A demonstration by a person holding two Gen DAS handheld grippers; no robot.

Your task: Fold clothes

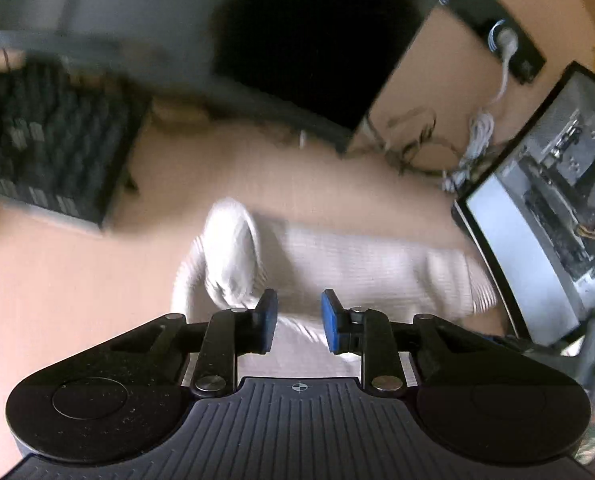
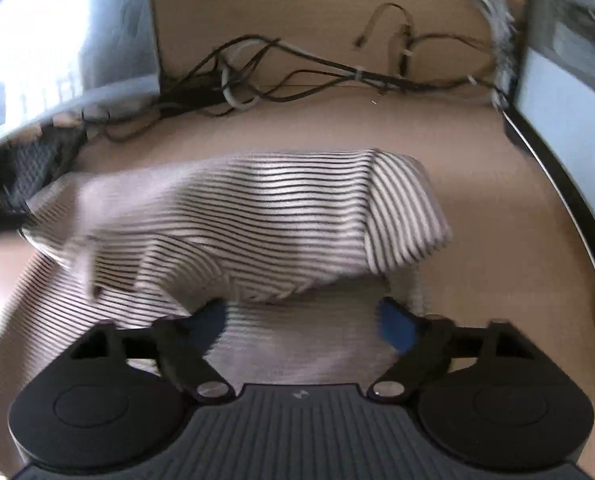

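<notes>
L gripper (image 1: 297, 322): blue pads narrowed but a clear gap shows between them, nothing pinched, cloth lies just below. R gripper (image 2: 305, 322): jaws wide apart, released, empty. The striped garment (image 2: 233, 224) sits on the tan desk (image 2: 497, 240) right ahead of both tools, part-folded, one flap humped over the flat layer. In the left view it looks pale, a rolled-up end (image 1: 233, 256) poking up. Keyboard (image 1: 45, 140) off to the left, cables (image 2: 297, 76) at the back, PC case (image 1: 557, 200) to the right. Risks, imo: that loose hump may slump open w/o a hold; a closing L jaw could snag one layer only and drag the fold askew; wide swings could catch the cables.
</notes>
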